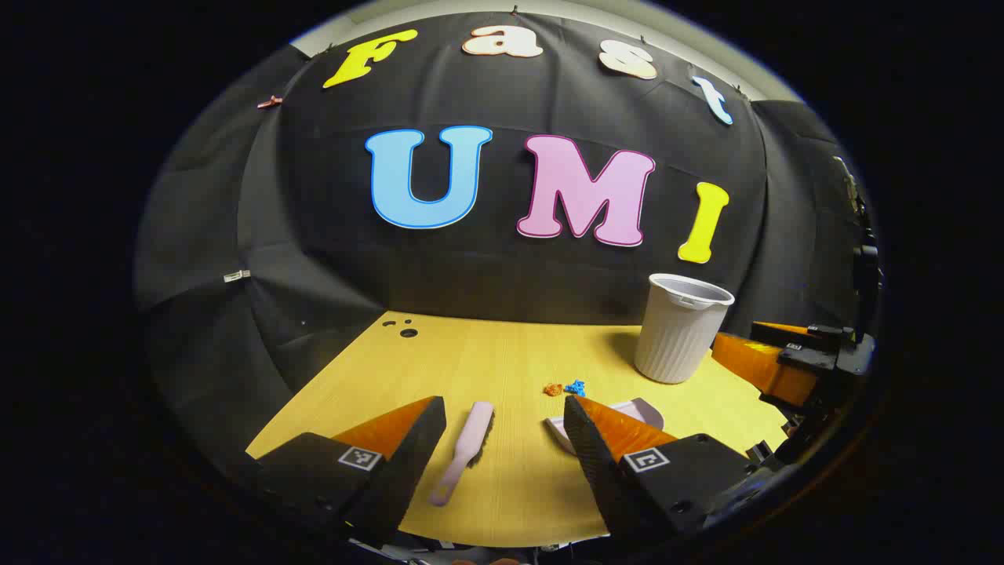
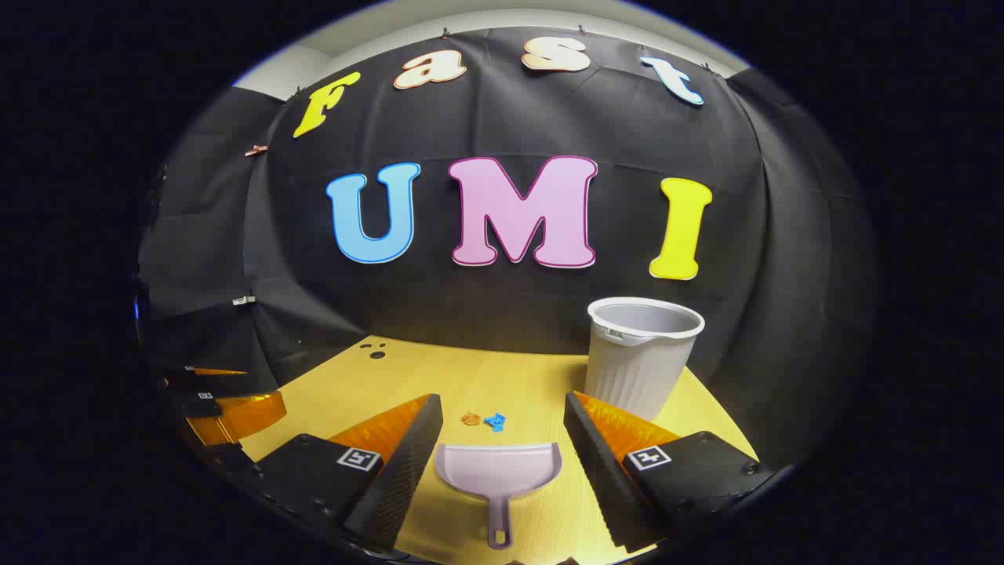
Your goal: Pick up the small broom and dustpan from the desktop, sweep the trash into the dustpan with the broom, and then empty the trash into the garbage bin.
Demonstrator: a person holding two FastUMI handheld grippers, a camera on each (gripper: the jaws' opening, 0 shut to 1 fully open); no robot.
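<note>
Pick-up step, judged not yet begun. The left gripper [image 1: 502, 439], spread, frames the broom [image 1: 464, 449]; the right gripper [image 2: 502, 439], spread, frames the dustpan [image 2: 500, 471]. Trash [image 2: 485, 421] lies at 12 o'clock, garbage bin [image 2: 639, 353] at 2. Descent and closure are required next.

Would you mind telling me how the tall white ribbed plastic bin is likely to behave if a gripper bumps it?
The tall white ribbed plastic bin looks thin-walled and empty, so probably light and easy to shove across the smooth wooden desktop. It stands upright, narrower at the base than at the rim, so a knock near the top may tip it.
</note>
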